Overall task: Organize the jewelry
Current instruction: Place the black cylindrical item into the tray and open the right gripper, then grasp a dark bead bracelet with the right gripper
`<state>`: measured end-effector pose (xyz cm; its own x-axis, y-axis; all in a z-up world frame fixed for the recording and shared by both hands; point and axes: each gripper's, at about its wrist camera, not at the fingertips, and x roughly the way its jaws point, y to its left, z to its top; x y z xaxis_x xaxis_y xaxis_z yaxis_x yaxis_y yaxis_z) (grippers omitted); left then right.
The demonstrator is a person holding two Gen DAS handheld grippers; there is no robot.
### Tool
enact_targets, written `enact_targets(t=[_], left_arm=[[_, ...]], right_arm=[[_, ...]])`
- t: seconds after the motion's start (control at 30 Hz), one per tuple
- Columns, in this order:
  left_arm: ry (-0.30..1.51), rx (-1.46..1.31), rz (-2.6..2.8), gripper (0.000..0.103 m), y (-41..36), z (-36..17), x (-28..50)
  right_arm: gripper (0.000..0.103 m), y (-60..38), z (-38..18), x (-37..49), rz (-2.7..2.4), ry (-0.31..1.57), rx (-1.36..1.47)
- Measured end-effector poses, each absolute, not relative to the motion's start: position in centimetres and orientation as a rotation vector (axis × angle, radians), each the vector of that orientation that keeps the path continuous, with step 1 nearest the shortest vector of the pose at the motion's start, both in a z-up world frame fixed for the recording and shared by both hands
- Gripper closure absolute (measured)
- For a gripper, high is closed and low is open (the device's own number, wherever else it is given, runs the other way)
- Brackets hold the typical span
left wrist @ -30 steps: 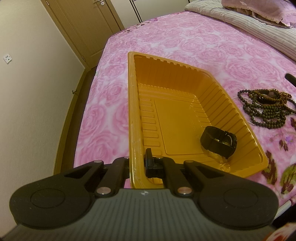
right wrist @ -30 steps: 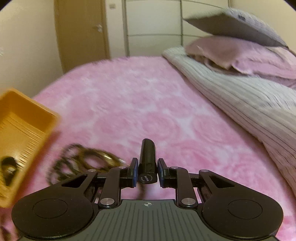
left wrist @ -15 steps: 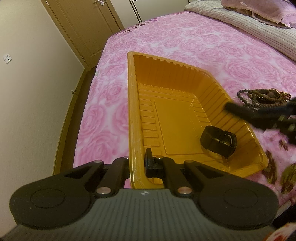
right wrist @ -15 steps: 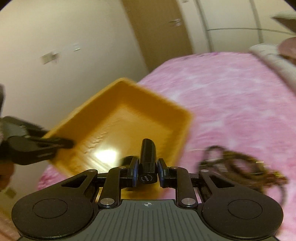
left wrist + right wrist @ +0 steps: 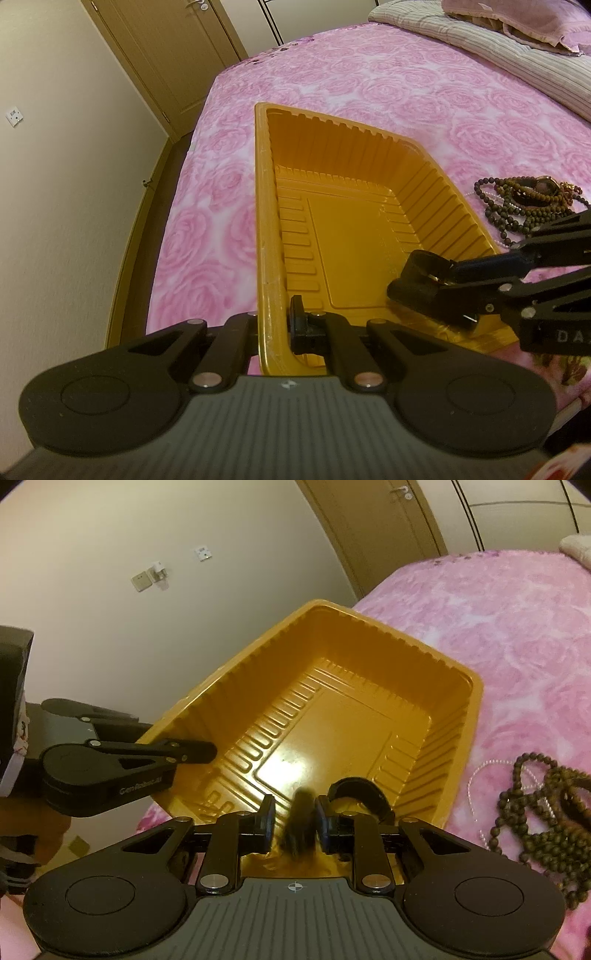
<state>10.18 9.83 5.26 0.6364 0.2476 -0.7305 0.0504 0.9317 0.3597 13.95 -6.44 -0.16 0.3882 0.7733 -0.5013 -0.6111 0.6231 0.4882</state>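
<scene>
An orange plastic tray (image 5: 266, 221) lies on the pink bedspread. My left gripper (image 5: 275, 321) is shut on the tray's near rim, one finger inside the wall. My right gripper (image 5: 294, 821) hangs over the tray's near corner (image 5: 476, 709) with its jaws opening. A black tube (image 5: 300, 823) shows blurred between them, with a gap to the left pad. A black watch (image 5: 360, 794) lies in the tray just beyond the right finger. From the left wrist view, the right gripper (image 5: 417, 280) reaches in from the right and covers that watch.
A heap of brown bead necklaces (image 5: 524, 206) with a pearl strand lies on the bedspread right of the tray, also in the right wrist view (image 5: 535, 812). Striped bedding and pillows (image 5: 480, 44) sit at the far end. A wall and a door border the bed's left side.
My right gripper swung from beside the beads to over the tray, carrying the black tube. Its jaws have widened and the tube now looks loose and blurred. The left gripper stayed put.
</scene>
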Motion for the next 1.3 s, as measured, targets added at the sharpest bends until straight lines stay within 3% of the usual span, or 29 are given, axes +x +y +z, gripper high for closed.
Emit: enact_targets(t=[0.03,0.07,0.8,0.87,1.17,1.23,1.3], left_arm=[[0.880,0.365,0.114,0.100,9.8,5.3,10.2],[0.879,0.366,0.114,0.100,9.8,5.2,10.2],[0.879,0.365,0.114,0.100,9.9,5.1,10.3],[0.879,0.365,0.114,0.100,9.9,5.2,10.3],[0.879,0.366,0.114,0.100,9.9,5.1,10.3],[0.879,0.366,0.115,0.100,10.0,5.1,10.3],[0.879,0.366,0.115,0.100,10.0,5.1,10.4]], right_arm=[[0.057,-6.7,-0.2,13.9,0.872,0.761,0.237],[0.056,-7.1,-0.1,13.8,0.847,0.751,0.233],[0.057,-24.9,-4.2,12.7,0.152,0.721,0.171],[0.067,-24.9,-4.3,12.8,0.155,0.720,0.152],[0.080,-23.8,-6.3,14.8,0.154,0.792,0.049],[0.093,-23.7,-6.2,14.7,0.167,0.801,0.042],[0.094,-23.6,-5.8,14.4,0.176,0.815,0.027]])
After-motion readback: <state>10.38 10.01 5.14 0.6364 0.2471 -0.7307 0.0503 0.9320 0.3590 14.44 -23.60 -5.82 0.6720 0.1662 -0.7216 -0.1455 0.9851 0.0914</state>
